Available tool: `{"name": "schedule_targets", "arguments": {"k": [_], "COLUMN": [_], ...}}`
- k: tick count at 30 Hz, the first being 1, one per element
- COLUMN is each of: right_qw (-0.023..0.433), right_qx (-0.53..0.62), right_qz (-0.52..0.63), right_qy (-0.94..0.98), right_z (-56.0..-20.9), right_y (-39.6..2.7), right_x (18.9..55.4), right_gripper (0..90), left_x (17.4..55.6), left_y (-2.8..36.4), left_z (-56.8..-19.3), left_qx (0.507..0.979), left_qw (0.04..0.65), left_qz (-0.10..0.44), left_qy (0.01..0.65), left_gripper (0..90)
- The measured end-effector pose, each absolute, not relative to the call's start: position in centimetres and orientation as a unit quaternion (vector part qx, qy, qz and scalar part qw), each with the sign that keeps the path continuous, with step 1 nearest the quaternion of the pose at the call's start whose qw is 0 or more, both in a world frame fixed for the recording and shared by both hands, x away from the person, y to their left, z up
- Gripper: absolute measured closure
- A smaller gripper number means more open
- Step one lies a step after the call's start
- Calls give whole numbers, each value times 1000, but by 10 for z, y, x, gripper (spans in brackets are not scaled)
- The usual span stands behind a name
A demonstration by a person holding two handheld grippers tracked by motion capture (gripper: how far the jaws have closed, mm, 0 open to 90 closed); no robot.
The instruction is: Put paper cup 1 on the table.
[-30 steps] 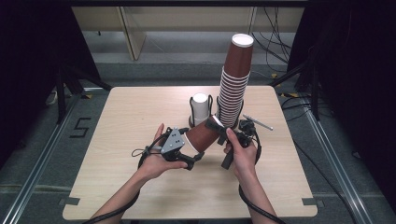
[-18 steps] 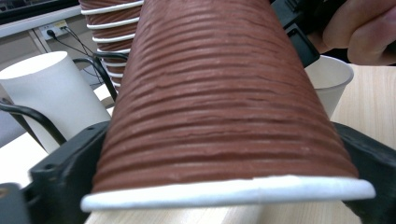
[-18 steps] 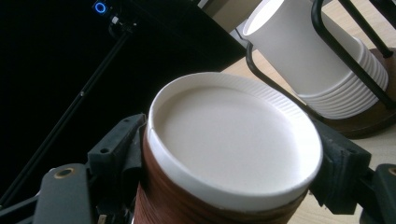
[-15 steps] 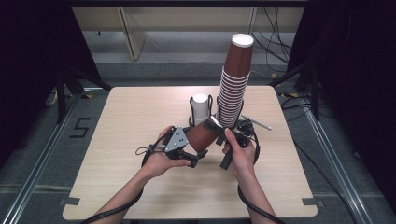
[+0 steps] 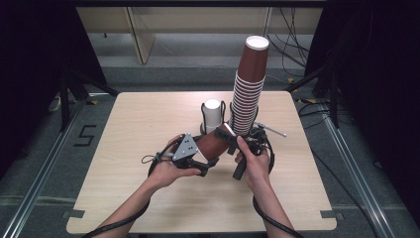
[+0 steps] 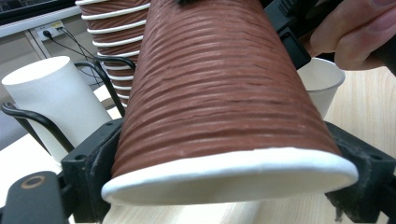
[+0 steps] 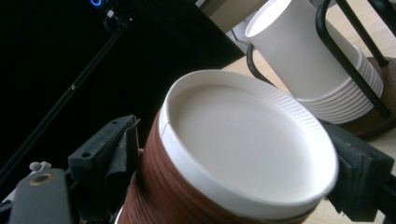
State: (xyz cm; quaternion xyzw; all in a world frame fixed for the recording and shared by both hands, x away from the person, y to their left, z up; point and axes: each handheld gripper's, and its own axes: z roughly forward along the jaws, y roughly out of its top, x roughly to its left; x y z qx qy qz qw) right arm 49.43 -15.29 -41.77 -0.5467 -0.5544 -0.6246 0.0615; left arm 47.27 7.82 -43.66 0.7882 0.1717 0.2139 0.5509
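1. Lying nearly level above the table [image 5: 124, 148], the brown ribbed cup [image 5: 214, 143] is held between both tools in front of the tall brown stack [image 5: 247, 94]; compared with a second ago it has hardly moved, sitting perhaps a little closer to the person.
2. Clamped on the cup's open rim end, the left gripper [image 6: 224, 182] has its jaws closed against the wall on either side, squashing the rim slightly oval.
3. Closed on the base end, the right gripper [image 7: 238, 177] has its jaws pressing the ribbed wall either side of the white bottom disc.
4. With so little change, I judge the pull-apart or hand-over between the two tools is not yet resolved; both grips look firm.
5. Beyond the cup stand the white cups [image 5: 212, 113] in their black wire holder [image 5: 221, 108], just beside the stack.
6. Hidden: whether one cup or several nested ones are held cannot be told, and the stack's foot sits behind the hands in the high view.
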Motion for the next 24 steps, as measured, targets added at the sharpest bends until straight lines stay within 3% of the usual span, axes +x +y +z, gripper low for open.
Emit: {"name": "schedule_targets", "arguments": {"k": [12,22,24], "right_qw": [55,66,51], "right_qx": [-547,-554,-548], "right_qz": [-624,-626,-626], "right_qy": [-555,-545,-553], "right_z": [-415,-413,-414], "right_y": [-151,-153,-154], "right_x": [494,492,493], "right_gripper": [43,21,19], "left_x": [474,474,474], "left_y": [80,82,82], "left_z": [-434,-434,-433], "left_qx": [783,783,785], "left_qw": [559,555,553], "left_qz": [202,209,208], "left_qy": [184,187,186], "left_gripper": [161,187,189]}}
